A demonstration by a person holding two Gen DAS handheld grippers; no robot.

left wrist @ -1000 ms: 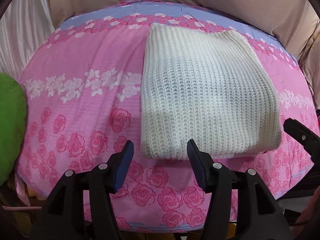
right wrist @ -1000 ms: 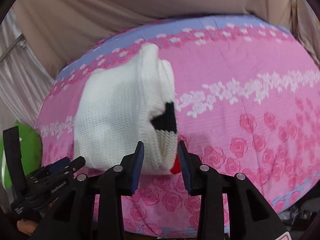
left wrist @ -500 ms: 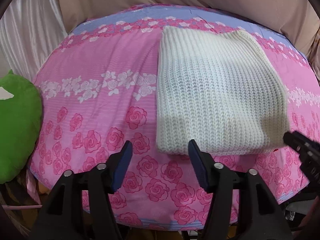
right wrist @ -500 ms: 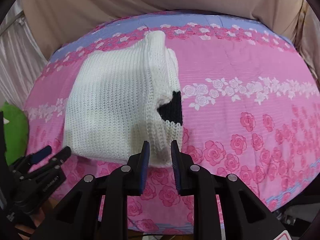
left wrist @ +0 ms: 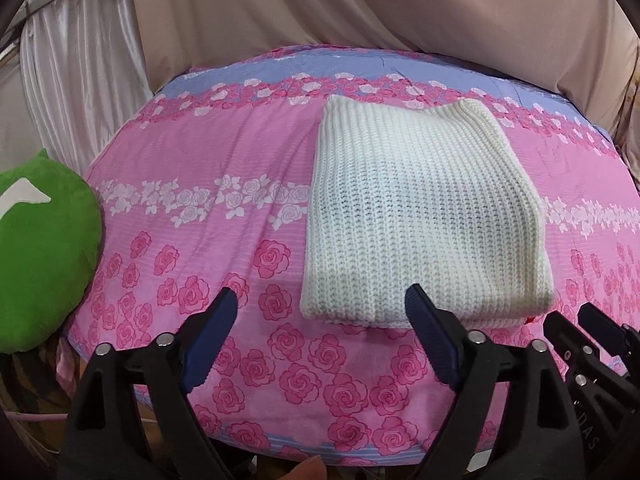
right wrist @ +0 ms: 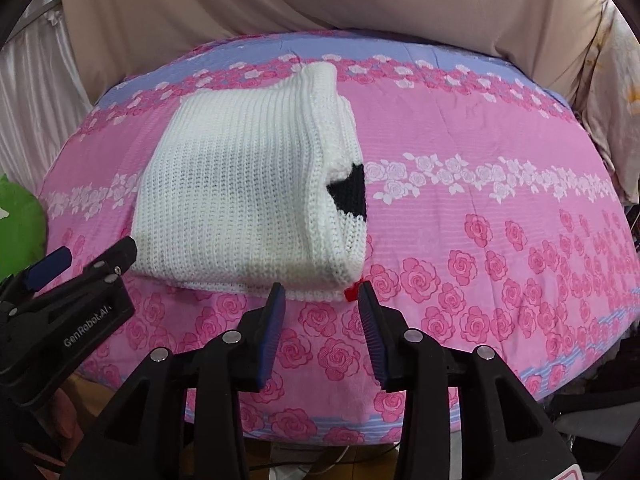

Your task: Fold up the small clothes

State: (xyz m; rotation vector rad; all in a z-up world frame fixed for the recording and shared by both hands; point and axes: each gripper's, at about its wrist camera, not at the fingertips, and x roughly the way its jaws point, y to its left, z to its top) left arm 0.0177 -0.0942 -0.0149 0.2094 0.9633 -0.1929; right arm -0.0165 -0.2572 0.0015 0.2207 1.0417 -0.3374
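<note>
A white knitted garment (left wrist: 420,216) lies folded into a rectangle on the pink rose-patterned cloth (left wrist: 200,208). In the right wrist view the garment (right wrist: 240,196) shows a black patch (right wrist: 352,192) at its right fold and a small red bit (right wrist: 351,292) at its near corner. My left gripper (left wrist: 320,312) is open and empty, just short of the garment's near left corner. My right gripper (right wrist: 322,300) is open and empty, just short of the garment's near right corner. Each gripper shows in the other's view, the right (left wrist: 592,328) and the left (right wrist: 80,260).
A green plush cushion (left wrist: 40,264) sits off the left edge of the covered surface. Beige and white curtains (left wrist: 360,8) hang behind it. The cloth's near edge drops off just below the grippers.
Both grippers have pulled back toward the near edge, away from the garment. The right gripper has opened wider after being nearly shut half a second ago. The garment lies still.
</note>
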